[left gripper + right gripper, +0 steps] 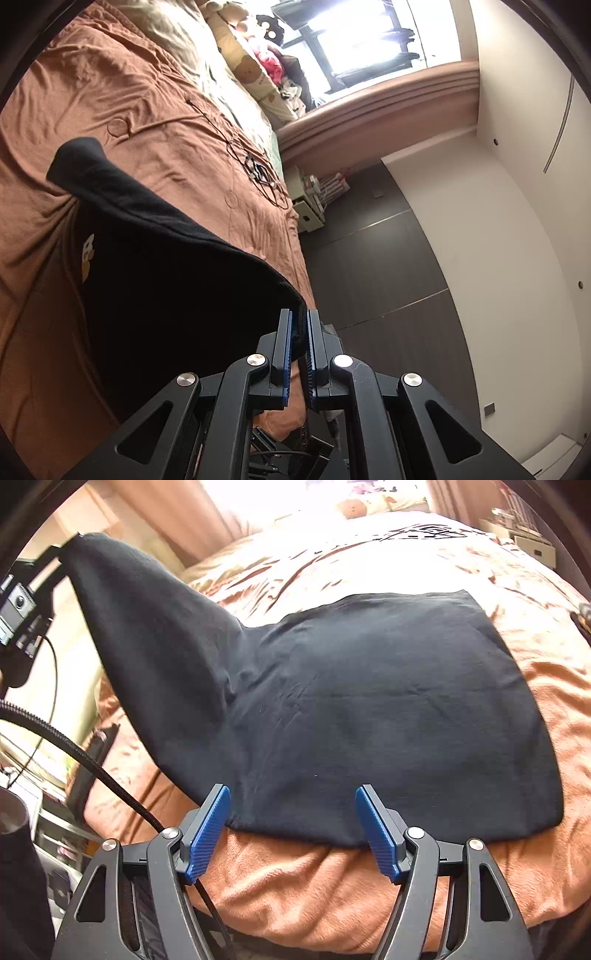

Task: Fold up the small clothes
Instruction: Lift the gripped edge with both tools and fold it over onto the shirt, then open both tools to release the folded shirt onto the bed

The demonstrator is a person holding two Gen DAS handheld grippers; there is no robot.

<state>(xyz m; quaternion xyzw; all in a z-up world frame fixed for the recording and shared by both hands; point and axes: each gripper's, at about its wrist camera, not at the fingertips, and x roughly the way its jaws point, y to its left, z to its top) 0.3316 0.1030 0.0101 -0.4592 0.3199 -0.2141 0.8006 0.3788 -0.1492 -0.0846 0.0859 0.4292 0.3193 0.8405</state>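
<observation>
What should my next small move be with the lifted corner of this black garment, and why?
Probably carry the left gripper across and lay its corner over the flat part of the black garment. It is shut on that corner, raised off the brown bedspread, while the right gripper stands open and holds nothing.

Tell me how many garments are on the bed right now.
1: a black garment lies on the brown bedspread, one corner lifted by the left tongs. Others may be out of view.

black garment (pixel 369 701) (small cartoon print), rust-orange bedspread (pixel 332 893)
</observation>
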